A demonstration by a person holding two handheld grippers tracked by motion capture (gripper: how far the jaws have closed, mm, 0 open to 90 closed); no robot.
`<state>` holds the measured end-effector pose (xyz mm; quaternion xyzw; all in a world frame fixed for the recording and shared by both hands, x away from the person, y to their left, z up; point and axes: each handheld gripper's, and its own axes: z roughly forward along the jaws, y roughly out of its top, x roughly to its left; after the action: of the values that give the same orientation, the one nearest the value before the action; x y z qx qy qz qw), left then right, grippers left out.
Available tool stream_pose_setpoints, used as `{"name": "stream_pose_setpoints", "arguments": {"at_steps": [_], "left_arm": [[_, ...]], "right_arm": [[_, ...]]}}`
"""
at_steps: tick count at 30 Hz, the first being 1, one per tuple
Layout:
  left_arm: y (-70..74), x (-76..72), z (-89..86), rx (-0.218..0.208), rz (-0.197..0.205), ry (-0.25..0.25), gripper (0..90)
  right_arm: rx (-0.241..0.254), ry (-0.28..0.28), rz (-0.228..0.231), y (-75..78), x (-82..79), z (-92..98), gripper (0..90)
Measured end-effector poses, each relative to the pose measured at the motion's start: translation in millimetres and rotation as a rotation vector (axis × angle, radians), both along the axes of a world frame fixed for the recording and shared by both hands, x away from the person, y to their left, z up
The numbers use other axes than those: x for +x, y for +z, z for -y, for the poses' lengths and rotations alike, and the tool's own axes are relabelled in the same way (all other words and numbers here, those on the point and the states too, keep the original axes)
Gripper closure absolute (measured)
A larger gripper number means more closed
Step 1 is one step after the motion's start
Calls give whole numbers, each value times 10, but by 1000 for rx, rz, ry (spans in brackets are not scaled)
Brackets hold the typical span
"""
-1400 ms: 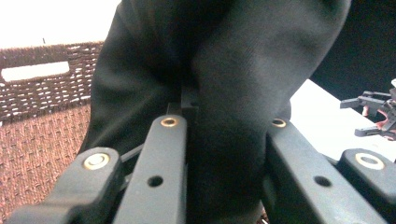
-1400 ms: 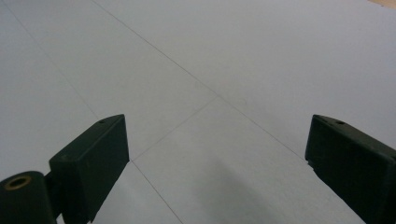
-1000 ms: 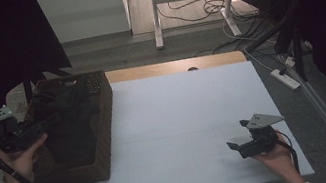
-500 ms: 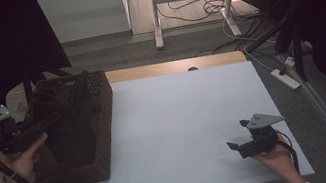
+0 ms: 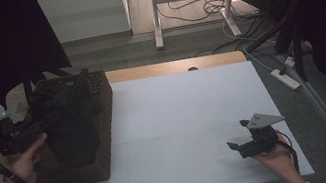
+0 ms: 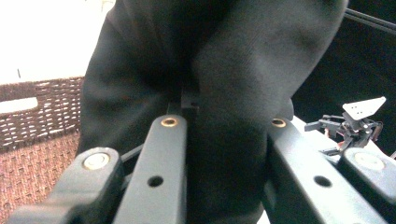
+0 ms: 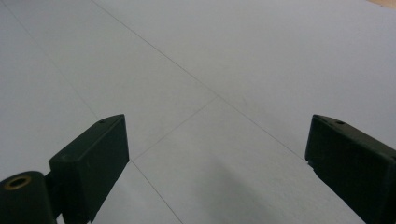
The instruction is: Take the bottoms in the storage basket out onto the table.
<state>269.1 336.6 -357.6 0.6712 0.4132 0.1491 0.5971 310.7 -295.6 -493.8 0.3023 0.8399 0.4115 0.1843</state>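
Two grippers: left gripper (image 6: 219, 140) pinching black cloth (image 6: 210, 70) over basket (image 5: 104, 132); right gripper (image 7: 217, 163) spread above white table (image 5: 185, 113).

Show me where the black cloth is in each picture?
High view: the black cloth is at the left, in the brown wicker basket, with the left gripper reaching into it.
Left gripper view: it hangs close up in the middle, clamped between the black jaws.
Right gripper view: not in it; open jaws over white table.
Shared landmark: the basket, in the high and left gripper views.
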Motion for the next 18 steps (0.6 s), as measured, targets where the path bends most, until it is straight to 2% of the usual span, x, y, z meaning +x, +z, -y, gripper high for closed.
{"name": "stream_pose_setpoints", "arguments": {"at_steps": [12, 18], "left_arm": [[52, -22, 85, -20, 21, -20, 786], [54, -12, 141, -19, 19, -33, 786]], "right_arm": [[-2, 2, -3, -5, 2, -6, 61], [-2, 1, -3, -5, 3, -5, 61]]}}
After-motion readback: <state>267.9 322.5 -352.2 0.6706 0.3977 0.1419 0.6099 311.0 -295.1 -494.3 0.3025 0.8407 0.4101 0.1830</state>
